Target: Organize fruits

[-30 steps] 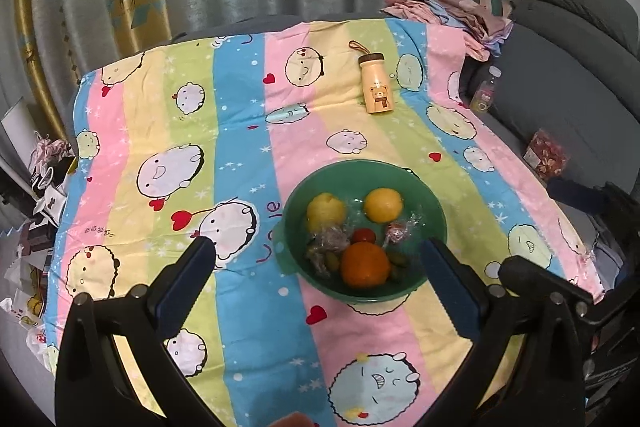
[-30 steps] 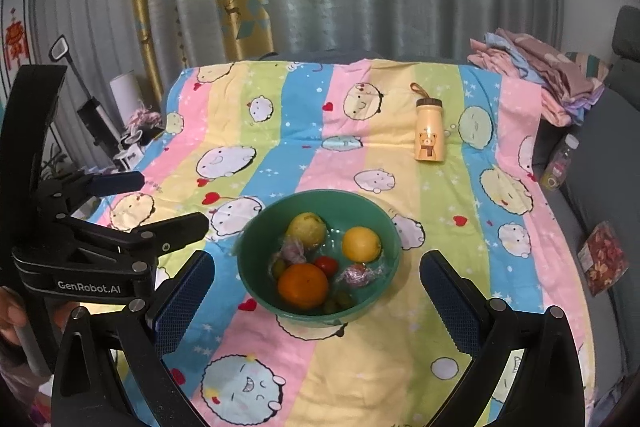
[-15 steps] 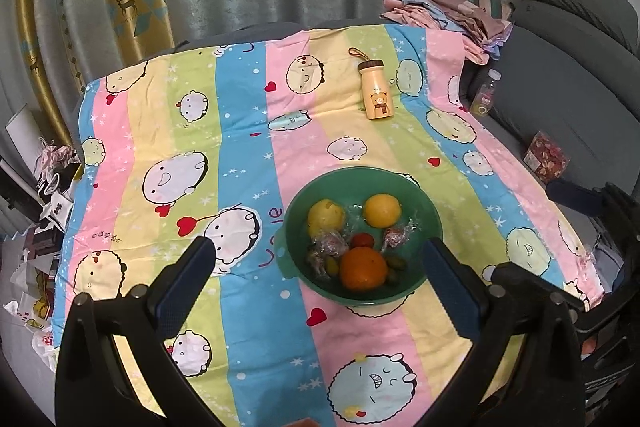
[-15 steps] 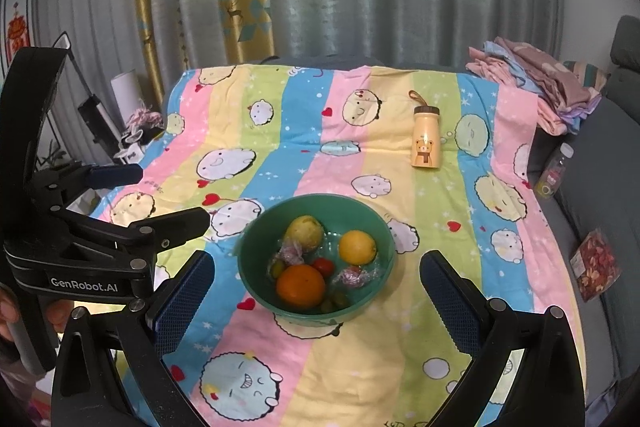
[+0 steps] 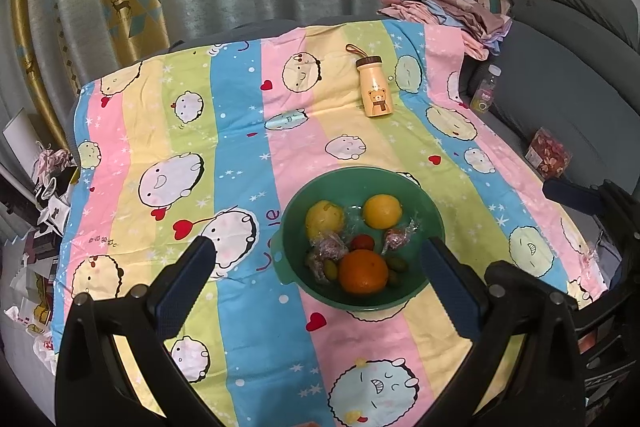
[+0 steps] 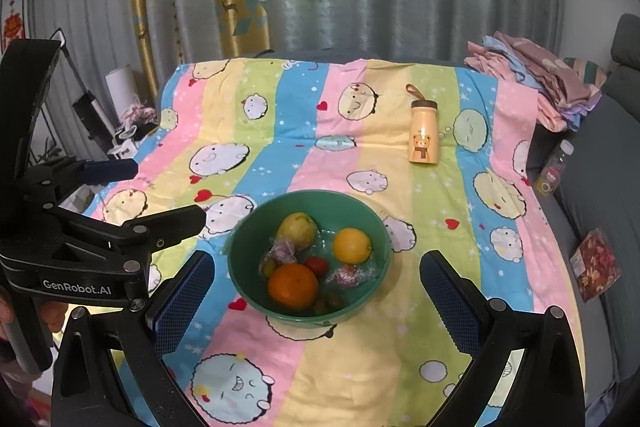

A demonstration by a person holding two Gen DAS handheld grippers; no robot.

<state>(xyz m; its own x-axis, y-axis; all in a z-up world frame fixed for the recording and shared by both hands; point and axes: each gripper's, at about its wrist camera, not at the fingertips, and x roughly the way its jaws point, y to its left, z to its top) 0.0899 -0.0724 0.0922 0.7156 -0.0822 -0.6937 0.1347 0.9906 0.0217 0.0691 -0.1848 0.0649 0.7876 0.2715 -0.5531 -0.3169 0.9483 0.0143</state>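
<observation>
- The left gripper (image 5: 316,263) hangs above the near part of the striped cartoon-print cloth (image 5: 240,131), its two blue-padded fingers (image 5: 186,277) spread wide with nothing between them
- The right gripper (image 6: 316,287) is likewise wide open and empty, both pads well clear of everything
- The round green plastic bowl (image 5: 424,199) sits on the cloth just ahead of both tools, framed between the fingertips of each and touching neither
- Inside the bowl, nearest the tools, lies a large orange (image 5: 363,271); beyond it a small red tomato (image 5: 362,242), then a yellow lemon (image 5: 382,211) to the far right and a yellow-green pear-like fruit (image 5: 325,219) to the far left
- Clear-wrapped sweets (image 5: 400,233) and some small green fruits (image 5: 398,264), possibly olives, lie among them
- Far ahead of the tools, past the bowl, a pale yellow bear-print bottle with a brown cap (image 5: 373,87) stands upright on the cloth
- In the right wrist view the left gripper's black frame shows at the left, held by a hand (image 6: 52,313)
</observation>
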